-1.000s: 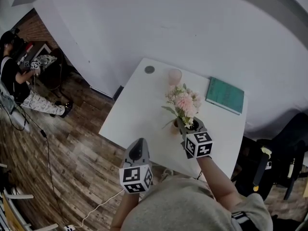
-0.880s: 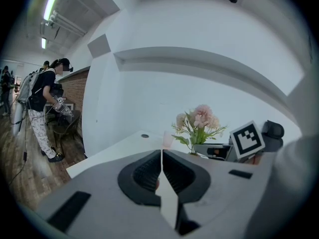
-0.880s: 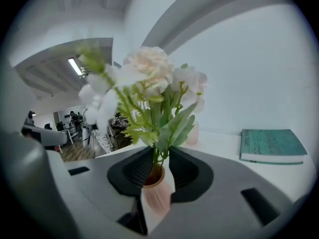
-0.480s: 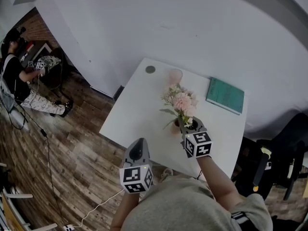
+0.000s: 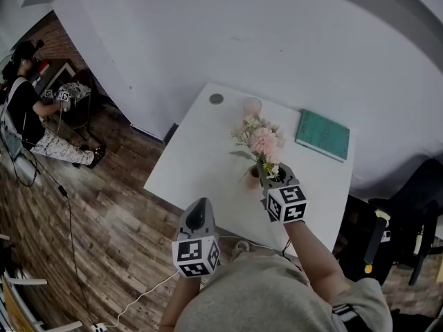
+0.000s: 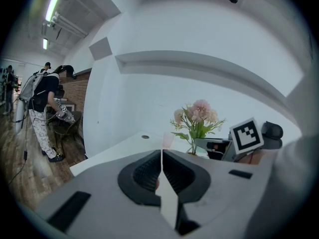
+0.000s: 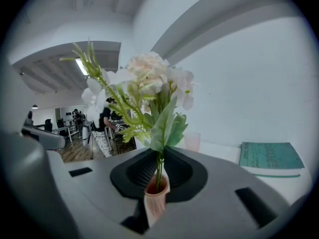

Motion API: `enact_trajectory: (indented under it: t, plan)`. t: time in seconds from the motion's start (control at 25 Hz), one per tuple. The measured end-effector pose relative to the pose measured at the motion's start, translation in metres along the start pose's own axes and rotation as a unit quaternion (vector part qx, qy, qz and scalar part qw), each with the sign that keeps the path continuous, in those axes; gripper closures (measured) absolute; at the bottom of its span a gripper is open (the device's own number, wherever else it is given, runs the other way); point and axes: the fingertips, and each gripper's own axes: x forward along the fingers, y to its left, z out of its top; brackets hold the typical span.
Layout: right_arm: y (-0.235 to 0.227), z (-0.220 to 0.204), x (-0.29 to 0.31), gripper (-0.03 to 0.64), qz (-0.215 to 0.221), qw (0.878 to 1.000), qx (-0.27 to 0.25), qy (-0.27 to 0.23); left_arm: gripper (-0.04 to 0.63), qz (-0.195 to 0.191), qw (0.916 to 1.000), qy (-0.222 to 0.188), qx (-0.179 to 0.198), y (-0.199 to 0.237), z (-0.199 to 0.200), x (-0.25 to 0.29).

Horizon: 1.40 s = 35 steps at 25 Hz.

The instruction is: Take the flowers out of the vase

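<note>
A bunch of pale pink and white flowers (image 5: 261, 142) stands in a small pinkish vase (image 5: 252, 175) on the white table (image 5: 197, 159). My right gripper (image 5: 266, 176) sits at the vase's near side. In the right gripper view its jaws have just been closing and now pinch the green stems (image 7: 159, 164) just above the vase mouth (image 7: 156, 189); the blooms (image 7: 148, 79) rise above. My left gripper (image 5: 199, 211) hangs off the table's near edge, shut with nothing in it (image 6: 162, 158). The left gripper view shows the flowers (image 6: 197, 116) to its right.
A teal book (image 5: 323, 136) lies at the table's far right. A pink cup (image 5: 251, 106) and a grey disc (image 5: 217, 99) sit near the far edge. A white wall is behind. A person (image 5: 23, 109) stands at far left on the wooden floor; a dark chair (image 5: 398, 244) is at right.
The right gripper's jaws have closed round the flower stems, and the bunch has shifted slightly up and left in the head view. The left gripper has stayed where it was.
</note>
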Motion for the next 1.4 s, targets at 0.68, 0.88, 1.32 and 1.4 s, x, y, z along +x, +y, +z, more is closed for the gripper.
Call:
enact_trajectory:
  t: [0.68, 0.88, 1.32, 1.4]
  plan:
    - [0.017, 0.061, -0.031, 0.577, -0.003, 0.997, -0.026, -0.075, 0.583, -0.003, 0.9999, -0.013, 0.001, -0.013, -0.006, -0.048]
    - [0.024, 0.082, -0.049, 0.577, -0.005, 0.994, -0.038, -0.103, 0.583, -0.003, 0.9998, -0.017, 0.004, -0.021, -0.011, -0.069]
    - [0.058, 0.116, -0.099, 0.577, -0.001, 0.987, -0.059, -0.151, 0.583, 0.001, 0.9996, -0.028, -0.002, -0.029, -0.019, -0.123]
    - [0.065, 0.114, -0.111, 0.577, 0.002, 0.986, -0.059, -0.154, 0.583, 0.000, 0.9996, -0.030, -0.002, -0.033, -0.023, -0.133]
